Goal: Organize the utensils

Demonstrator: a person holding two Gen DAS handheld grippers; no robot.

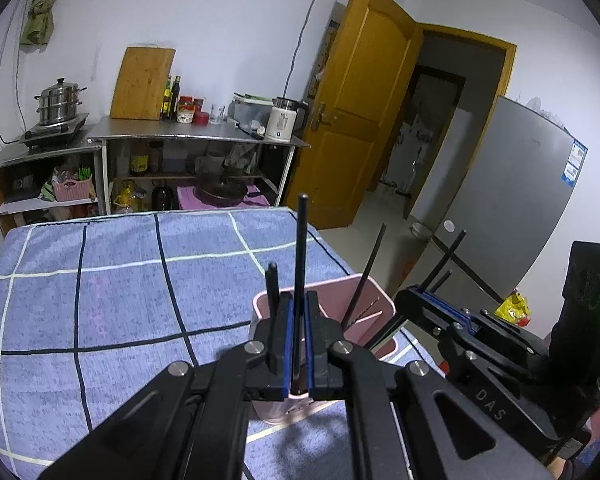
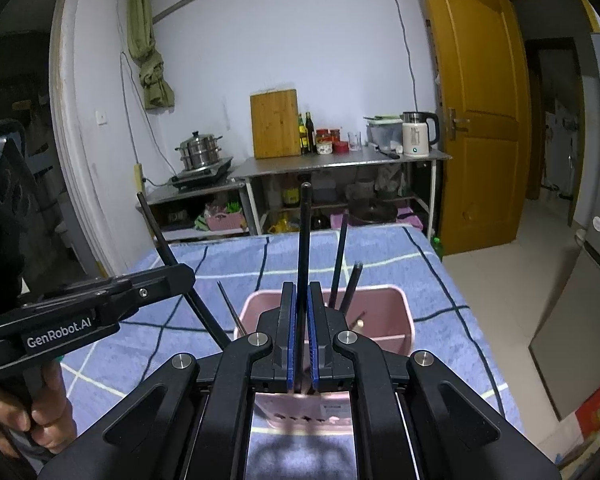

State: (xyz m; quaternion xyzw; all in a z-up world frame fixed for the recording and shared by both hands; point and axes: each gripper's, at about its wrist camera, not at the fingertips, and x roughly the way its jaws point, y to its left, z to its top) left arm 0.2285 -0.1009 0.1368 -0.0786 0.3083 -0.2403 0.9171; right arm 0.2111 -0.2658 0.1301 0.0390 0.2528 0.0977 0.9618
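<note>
A pink utensil holder (image 1: 372,304) (image 2: 384,312) stands on a blue checked tablecloth (image 1: 100,300) (image 2: 440,280). My left gripper (image 1: 299,300) is shut on a black chopstick (image 1: 301,248) held upright over the holder. My right gripper (image 2: 301,292) is shut on another black chopstick (image 2: 304,232), also upright over the holder. Several more black chopsticks (image 2: 342,264) (image 1: 364,276) lean inside the holder. The right gripper shows at the right of the left wrist view (image 1: 432,300); the left gripper shows at the left of the right wrist view (image 2: 180,276).
Steel shelves (image 1: 196,132) (image 2: 340,160) behind the table hold a cutting board, bottles, jars, a kettle (image 2: 416,134) and a steamer pot (image 1: 58,100). A yellow door (image 1: 360,112) stands open at right, with a grey fridge (image 1: 512,200) beside it.
</note>
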